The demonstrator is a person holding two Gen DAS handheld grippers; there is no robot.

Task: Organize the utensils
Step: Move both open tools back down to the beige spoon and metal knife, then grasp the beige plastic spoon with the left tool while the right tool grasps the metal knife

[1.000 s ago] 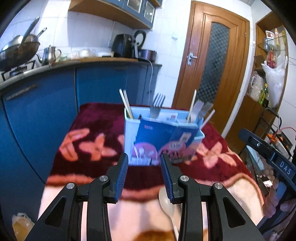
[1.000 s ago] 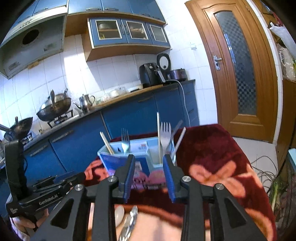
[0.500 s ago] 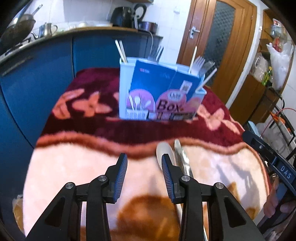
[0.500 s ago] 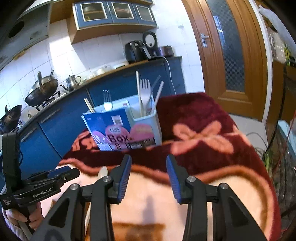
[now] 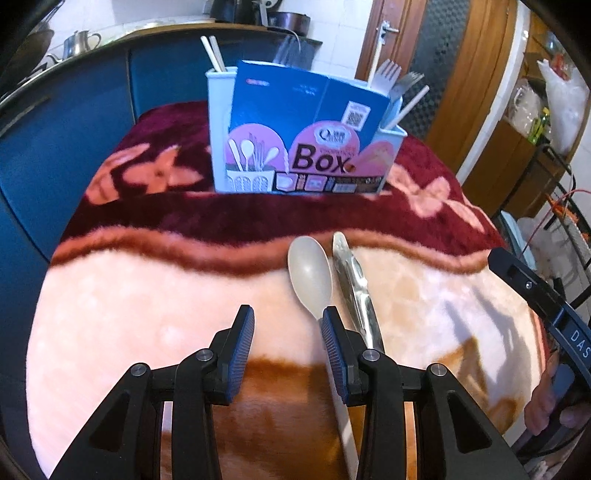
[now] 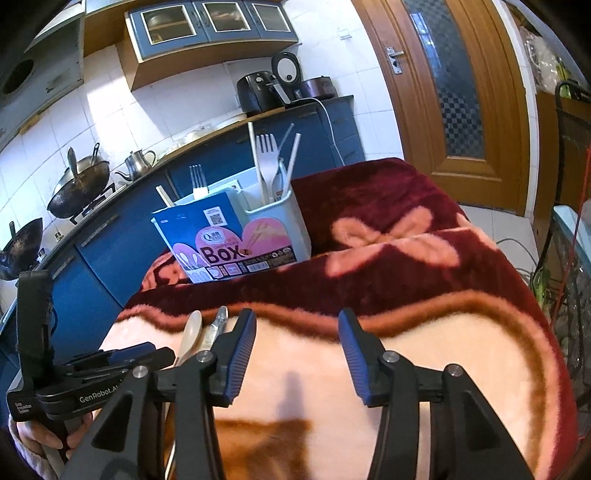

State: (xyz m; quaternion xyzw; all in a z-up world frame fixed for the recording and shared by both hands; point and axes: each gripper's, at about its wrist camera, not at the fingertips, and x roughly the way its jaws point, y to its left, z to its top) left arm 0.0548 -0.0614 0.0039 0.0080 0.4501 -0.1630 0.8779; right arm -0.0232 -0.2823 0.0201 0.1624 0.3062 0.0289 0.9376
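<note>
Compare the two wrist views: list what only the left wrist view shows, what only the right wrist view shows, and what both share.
Only the left wrist view: the left claw, open and empty, with its right finger over the spoon's handle, and a white plastic bag on the shelves.

Only the right wrist view: the right claw, open and empty, its jaws just having been opening; the woks on the stove, the wall cabinets.

Both: the utensil box, the spoon and metal knife lying side by side on the blanket, the kettle, the door.
</note>
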